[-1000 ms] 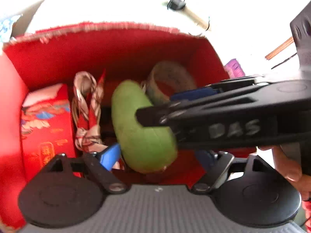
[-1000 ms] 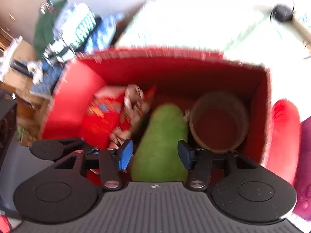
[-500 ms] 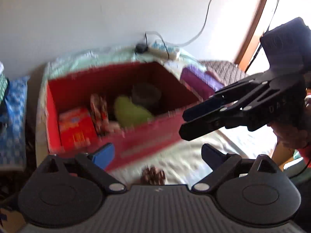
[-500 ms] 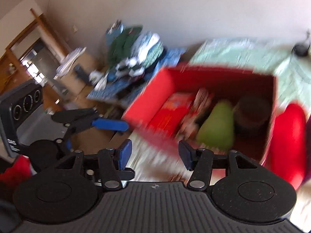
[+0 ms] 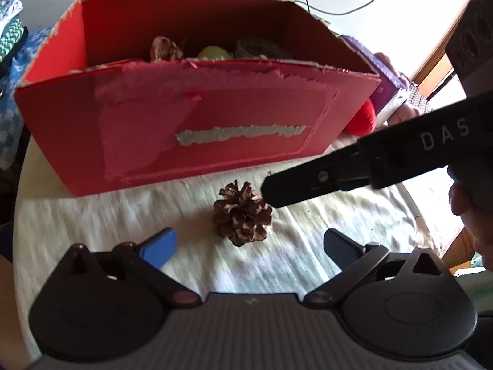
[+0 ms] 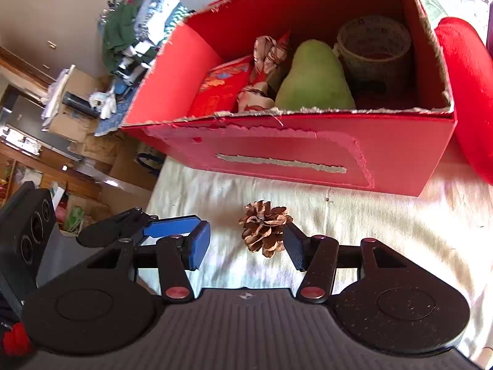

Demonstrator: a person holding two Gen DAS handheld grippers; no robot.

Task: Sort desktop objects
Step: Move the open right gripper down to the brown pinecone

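Pinecone (image 5: 242, 217) lies on the pale cloth (image 5: 339, 215) in front of the red cardboard box (image 5: 197, 132), just beside the box's near wall but apart from it. In the left wrist view it sits ahead of the left gripper (image 5: 250, 246), between the lines of its two fingers and beyond their tips; the jaws have just been opening and stand wide, with nothing between the pads. The right gripper (image 6: 248, 248) hangs low over the cloth with its jaws parted about halfway. In the right wrist view the pinecone (image 6: 265, 228) appears between its fingertips, closer to the right-hand one, and whether that pad touches the cone I cannot tell; the left-hand pad stands clear, so it is not clamped. From the left wrist view this gripper's finger reaches in from the right, its tip just over the cone. Inside the box (image 6: 308, 141) stand a green pear-shaped fruit (image 6: 314, 77), a roll of tape (image 6: 374, 46) to its right, a crumpled patterned wrapper (image 6: 268, 58) and a red packet (image 6: 220, 92) to its left. A red cushion-like thing (image 6: 468, 92) lies against the box's right side.
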